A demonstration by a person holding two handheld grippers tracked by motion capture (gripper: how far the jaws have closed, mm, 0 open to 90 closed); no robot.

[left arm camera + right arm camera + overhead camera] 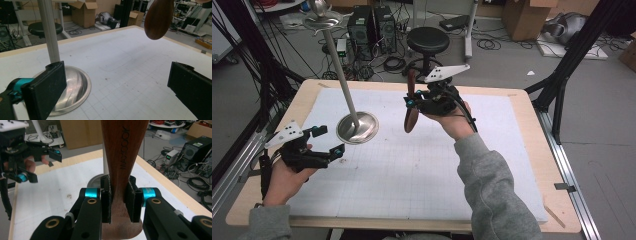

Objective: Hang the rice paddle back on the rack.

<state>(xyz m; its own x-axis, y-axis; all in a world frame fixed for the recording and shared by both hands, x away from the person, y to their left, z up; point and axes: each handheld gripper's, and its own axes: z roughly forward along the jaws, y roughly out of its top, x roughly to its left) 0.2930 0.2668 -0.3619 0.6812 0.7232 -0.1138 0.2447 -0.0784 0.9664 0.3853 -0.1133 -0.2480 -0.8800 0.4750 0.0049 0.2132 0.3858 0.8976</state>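
Observation:
A dark wooden spoon point(411, 119) hangs above the white mat, bowl end down. My right gripper point(413, 102) is shut on its handle, and in the right gripper view both pads clamp the handle point(123, 150) of the spoon inside the right gripper point(120, 200). A metal stand has a round base point(358, 126) on the mat, left of the spoon, and its pole point(339, 65) rises to a hooked top point(322, 20). My left gripper point(329, 141) stands open just left of the base, nothing between its jaws. From the left gripper point(117, 87) I see the base point(75, 90) and the spoon's bowl point(158, 18).
The white gridded mat point(412, 170) covers a wooden table point(532, 105). Beyond the far edge stand a black stool point(427, 42), computer towers point(372, 25), cables and cardboard boxes point(524, 17). A black frame leg point(572, 55) rises at the right.

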